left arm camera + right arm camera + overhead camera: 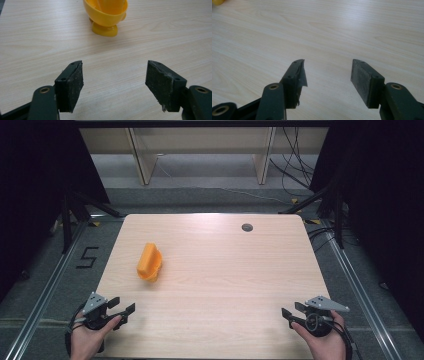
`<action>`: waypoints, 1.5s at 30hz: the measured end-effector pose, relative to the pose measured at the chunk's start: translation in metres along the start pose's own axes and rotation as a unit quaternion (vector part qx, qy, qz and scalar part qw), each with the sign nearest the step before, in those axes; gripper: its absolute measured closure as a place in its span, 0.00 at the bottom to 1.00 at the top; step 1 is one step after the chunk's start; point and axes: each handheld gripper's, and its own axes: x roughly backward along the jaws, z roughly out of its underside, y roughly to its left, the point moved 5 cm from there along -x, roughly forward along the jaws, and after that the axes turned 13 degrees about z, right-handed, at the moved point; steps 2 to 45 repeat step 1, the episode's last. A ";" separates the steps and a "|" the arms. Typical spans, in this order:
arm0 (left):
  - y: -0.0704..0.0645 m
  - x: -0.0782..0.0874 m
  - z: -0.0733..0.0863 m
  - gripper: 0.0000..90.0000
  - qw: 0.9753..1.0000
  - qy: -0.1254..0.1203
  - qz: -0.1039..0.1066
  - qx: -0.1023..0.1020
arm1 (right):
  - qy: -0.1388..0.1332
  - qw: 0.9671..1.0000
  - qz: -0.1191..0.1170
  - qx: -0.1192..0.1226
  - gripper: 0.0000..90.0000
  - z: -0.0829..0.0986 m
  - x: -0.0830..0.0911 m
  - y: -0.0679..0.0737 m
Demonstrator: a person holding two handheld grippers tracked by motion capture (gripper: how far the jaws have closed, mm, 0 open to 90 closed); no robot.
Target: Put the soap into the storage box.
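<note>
An orange-yellow plastic cup-like thing (149, 262) with a small foot rests on the light wooden table (215, 285), left of centre. In the left gripper view the same yellow thing (106, 15) stands ahead of the jaws, its bowl rim cut off by the top edge. My left gripper (122, 308) is held at the table's near left corner, open and empty (113, 82). Near the front right corner my right gripper (291, 312) is open too, with bare wood between its jaws (327, 80).
A dark round grommet hole (247, 227) sits near the table's far edge. Past the table stand wooden shelf legs (142, 160) and loose cables (295, 165) on the floor. Black tripod legs (75, 210) flank both sides. A "5" (87, 256) is taped on the floor at left.
</note>
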 end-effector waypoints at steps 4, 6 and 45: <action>-0.001 0.000 0.000 0.33 1.000 0.002 0.001 -0.003 | -0.005 1.000 0.006 0.003 0.49 0.000 0.000 -0.002; -0.001 0.000 0.000 0.33 1.000 0.002 0.001 -0.003 | -0.005 1.000 0.006 0.003 0.49 0.000 0.000 -0.002; -0.001 0.000 0.000 0.33 1.000 0.002 0.001 -0.003 | -0.005 1.000 0.006 0.003 0.49 0.000 0.000 -0.002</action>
